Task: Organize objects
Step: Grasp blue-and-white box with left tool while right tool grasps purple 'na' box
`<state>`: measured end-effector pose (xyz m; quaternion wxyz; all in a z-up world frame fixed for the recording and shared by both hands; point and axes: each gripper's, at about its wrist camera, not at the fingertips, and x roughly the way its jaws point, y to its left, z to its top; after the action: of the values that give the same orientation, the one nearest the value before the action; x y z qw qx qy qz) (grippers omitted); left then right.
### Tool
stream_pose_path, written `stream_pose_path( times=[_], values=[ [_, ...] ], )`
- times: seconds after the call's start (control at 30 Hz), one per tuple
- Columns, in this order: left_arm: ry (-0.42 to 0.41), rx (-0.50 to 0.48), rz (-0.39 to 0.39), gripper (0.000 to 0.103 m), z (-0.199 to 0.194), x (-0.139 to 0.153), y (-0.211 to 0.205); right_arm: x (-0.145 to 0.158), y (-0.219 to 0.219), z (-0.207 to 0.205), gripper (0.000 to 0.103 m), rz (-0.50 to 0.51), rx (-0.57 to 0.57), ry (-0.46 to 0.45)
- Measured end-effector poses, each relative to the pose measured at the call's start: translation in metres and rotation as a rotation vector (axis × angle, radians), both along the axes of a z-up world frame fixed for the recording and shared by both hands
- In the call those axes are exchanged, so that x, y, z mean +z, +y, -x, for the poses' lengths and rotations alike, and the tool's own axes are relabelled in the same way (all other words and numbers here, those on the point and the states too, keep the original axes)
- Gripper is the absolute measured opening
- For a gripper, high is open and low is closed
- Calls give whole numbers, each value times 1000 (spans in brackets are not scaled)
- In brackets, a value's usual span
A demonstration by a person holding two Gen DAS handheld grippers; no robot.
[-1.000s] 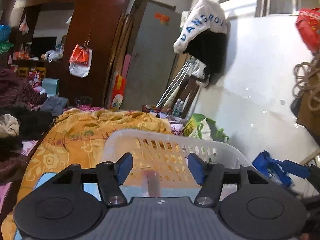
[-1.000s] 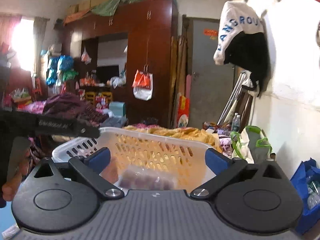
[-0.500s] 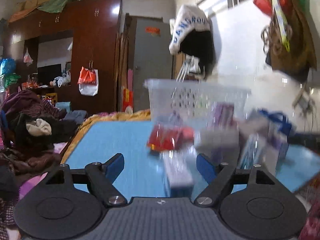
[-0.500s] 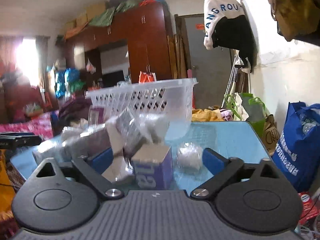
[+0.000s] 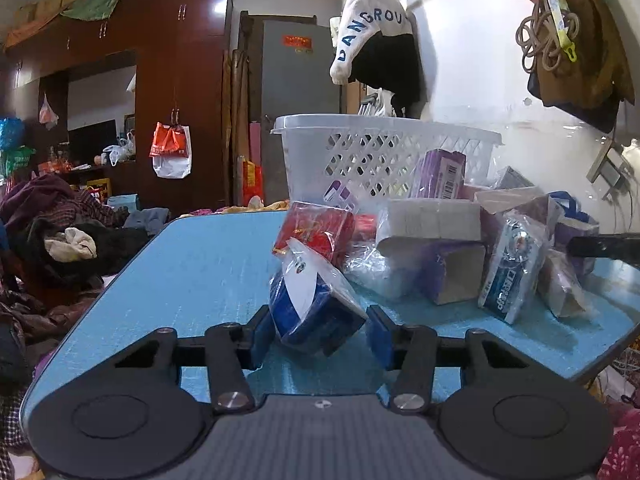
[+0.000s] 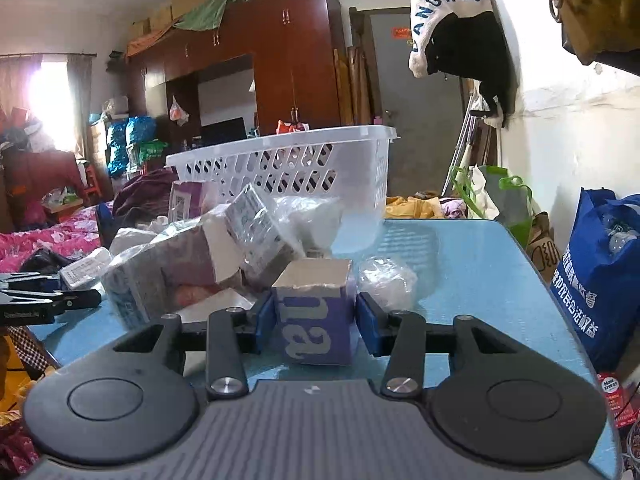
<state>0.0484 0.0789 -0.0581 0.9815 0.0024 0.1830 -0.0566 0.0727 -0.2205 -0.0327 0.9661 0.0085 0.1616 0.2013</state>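
Before the white basket (image 5: 384,148), on the blue table (image 5: 192,272), both tools are closing in: the left gripper (image 5: 318,336) is straddling a blue packet (image 5: 316,312), the right gripper (image 6: 316,326) is pinching a purple box (image 6: 316,312). Likely next: lifting both into the basket.

Both views are bright enough and mostly sharp, with strong fisheye bending: the wardrobe (image 5: 160,80) and wall lines curve toward dark, rounded corners. In the right wrist view, daylight blazes through the curtained window (image 6: 48,96), washing that patch out to white. The white wall (image 5: 480,80) carries soft reflections. The plastic wrappers (image 5: 372,264) on the blue worktop (image 5: 192,276) show small glints and look slightly smeared.
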Motion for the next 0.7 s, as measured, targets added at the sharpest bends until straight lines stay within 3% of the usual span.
stream_pose_path(
  times=[0.17, 0.2, 0.7],
  values=[
    [-24, 17, 3, 52, 3, 1, 2, -1, 1, 2, 47, 21, -14, -6],
    [-41, 23, 5, 42, 5, 3, 3, -1, 0, 3, 47, 19, -14, -7],
    [-122, 35, 7, 41, 15, 15, 7, 16, -15, 14, 47, -17, -38, -61]
  ],
)
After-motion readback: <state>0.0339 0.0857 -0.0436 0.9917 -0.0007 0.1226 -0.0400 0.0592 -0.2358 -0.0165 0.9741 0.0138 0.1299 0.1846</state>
